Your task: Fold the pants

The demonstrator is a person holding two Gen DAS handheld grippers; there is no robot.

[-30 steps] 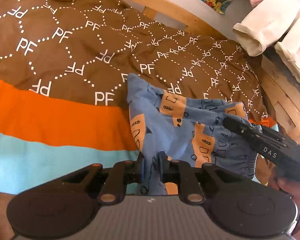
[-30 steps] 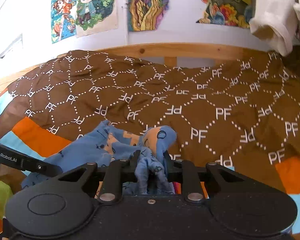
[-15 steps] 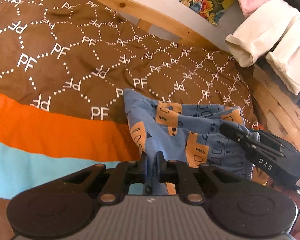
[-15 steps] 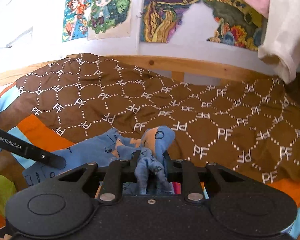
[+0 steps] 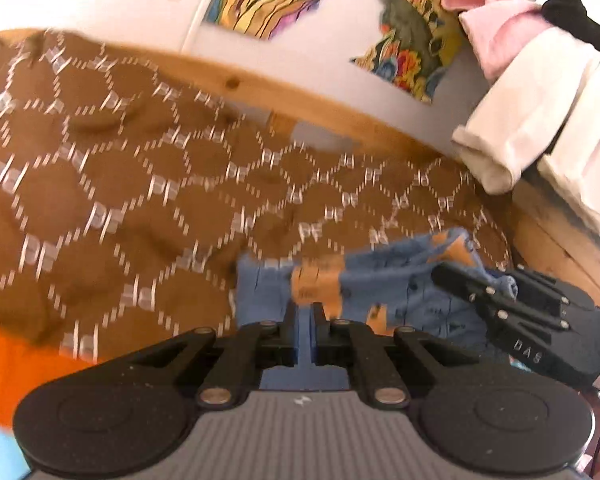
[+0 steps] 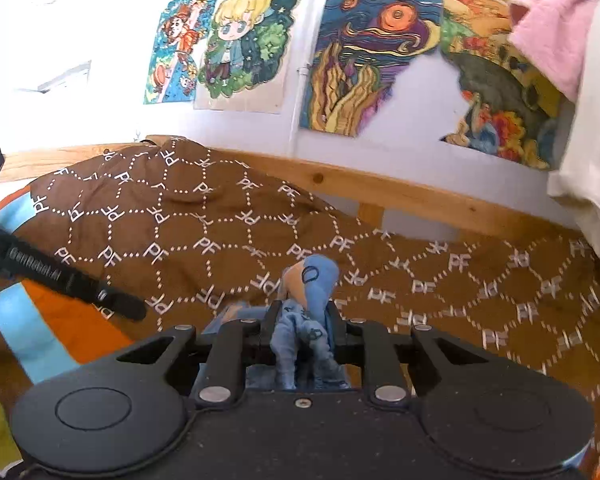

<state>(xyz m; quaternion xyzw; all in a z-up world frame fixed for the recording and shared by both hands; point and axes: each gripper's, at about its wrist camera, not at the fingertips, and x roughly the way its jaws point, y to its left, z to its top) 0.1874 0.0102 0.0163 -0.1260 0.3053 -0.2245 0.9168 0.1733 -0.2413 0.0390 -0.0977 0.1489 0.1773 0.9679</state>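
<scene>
Left wrist view was motion-blurred. Bedspread (image 5: 112, 208) filled the left and middle with bare brown room; wooden bed rail (image 5: 260, 88) closed off the far edge. Left gripper (image 5: 305, 320) was clamped on a blue edge of the pants (image 5: 384, 292), which stretched rightward across the bedspread near its right edge. Right gripper (image 5: 480, 292) gripped their other end, close under hanging white clothes (image 5: 528, 136).

Right wrist view was sharper. The left gripper (image 6: 124, 308) poked in from the left; its grip could not be told there. Right gripper (image 6: 303, 320) was shut on a bunched wad of pants (image 6: 308, 284), most of the garment hidden. Only this view showed the posters (image 6: 240, 40) and the bare bedspread (image 6: 480, 280) to the right.
</scene>
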